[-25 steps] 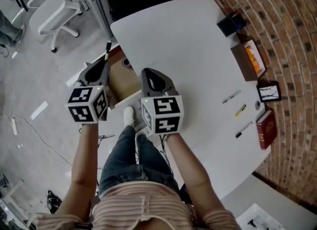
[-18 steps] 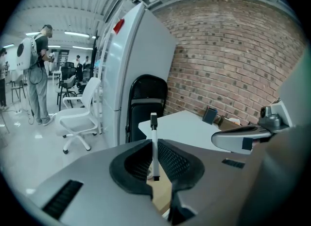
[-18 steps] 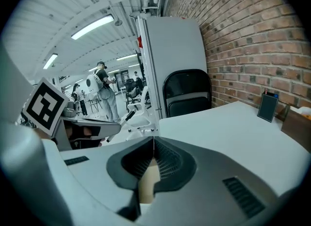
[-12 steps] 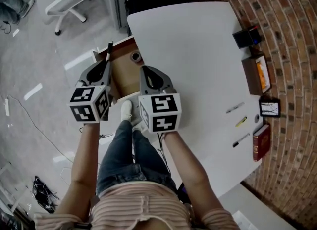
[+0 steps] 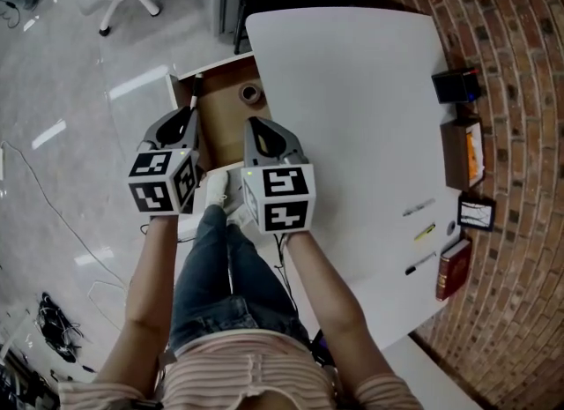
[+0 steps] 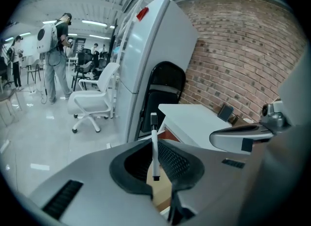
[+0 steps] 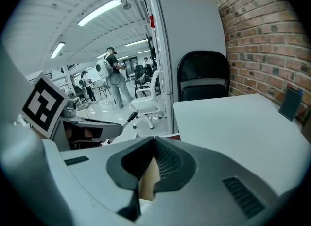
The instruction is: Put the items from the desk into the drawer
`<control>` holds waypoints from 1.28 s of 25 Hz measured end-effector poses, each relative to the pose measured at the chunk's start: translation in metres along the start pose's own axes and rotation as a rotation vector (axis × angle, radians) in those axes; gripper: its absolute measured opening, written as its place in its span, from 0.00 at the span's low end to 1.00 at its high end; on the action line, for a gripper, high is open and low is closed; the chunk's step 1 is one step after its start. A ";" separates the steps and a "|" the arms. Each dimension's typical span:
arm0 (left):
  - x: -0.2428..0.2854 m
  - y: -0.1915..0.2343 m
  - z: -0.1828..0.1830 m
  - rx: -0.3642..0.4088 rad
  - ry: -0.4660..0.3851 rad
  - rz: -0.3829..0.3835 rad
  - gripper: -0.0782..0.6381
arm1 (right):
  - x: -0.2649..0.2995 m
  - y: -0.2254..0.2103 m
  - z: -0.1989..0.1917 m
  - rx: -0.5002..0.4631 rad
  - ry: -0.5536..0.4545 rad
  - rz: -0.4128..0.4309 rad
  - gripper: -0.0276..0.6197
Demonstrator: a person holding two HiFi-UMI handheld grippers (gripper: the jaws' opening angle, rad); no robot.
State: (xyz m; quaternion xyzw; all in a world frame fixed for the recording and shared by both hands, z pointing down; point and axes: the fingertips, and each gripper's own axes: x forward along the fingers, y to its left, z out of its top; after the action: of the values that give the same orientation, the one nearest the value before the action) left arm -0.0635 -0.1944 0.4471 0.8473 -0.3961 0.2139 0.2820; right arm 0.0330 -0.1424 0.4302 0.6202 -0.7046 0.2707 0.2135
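"Holding anything in those tongs?"

"My left tongs (image 5: pixel 189 111) are clamped on a marker (image 6: pixel 154 128). It stands up between the jaws with its dark cap pointing away from me. My right tongs (image 7: pixel 152 140) are pressed together with nothing in them."

"Where's the marker now?"

"Over the open drawer (image 5: pixel 225 130), near its far left corner. I can't tell whether it touches anything. The drawer juts out from the left edge of the white counter (image 5: pixel 352 91), and a roll of tape (image 5: pixel 250 93) lies at its far end. My right tongs hang over the drawer's right side, just beside the counter edge."

"What's on the counter?"

"Far off on the right lie a pale pen (image 5: pixel 419 207), a yellow pen (image 5: pixel 426 231) and a dark pen (image 5: pixel 421 263), with a red book (image 5: pixel 453 268) beside them."
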 end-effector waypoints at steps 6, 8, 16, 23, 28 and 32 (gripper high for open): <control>0.025 0.016 -0.033 -0.091 0.068 0.019 0.17 | 0.023 0.009 -0.014 0.001 0.061 0.024 0.07; 0.034 0.020 -0.040 -0.114 0.086 0.009 0.17 | 0.029 0.012 -0.016 -0.003 0.073 0.030 0.07; 0.070 0.034 -0.061 -0.183 0.123 0.013 0.17 | 0.046 0.015 -0.030 -0.001 0.115 0.049 0.07; 0.090 0.035 -0.075 -0.200 0.151 0.020 0.17 | 0.061 0.009 -0.043 -0.005 0.138 0.044 0.07; 0.101 0.038 -0.086 -0.270 0.157 0.055 0.17 | 0.069 0.008 -0.050 0.001 0.156 0.044 0.07; 0.117 0.043 -0.097 -0.307 0.172 0.093 0.17 | 0.074 0.009 -0.053 0.007 0.168 0.040 0.07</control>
State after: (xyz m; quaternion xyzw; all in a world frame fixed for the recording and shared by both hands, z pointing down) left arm -0.0413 -0.2189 0.6020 0.7536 -0.4371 0.2353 0.4308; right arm 0.0116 -0.1633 0.5164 0.5818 -0.6955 0.3284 0.2645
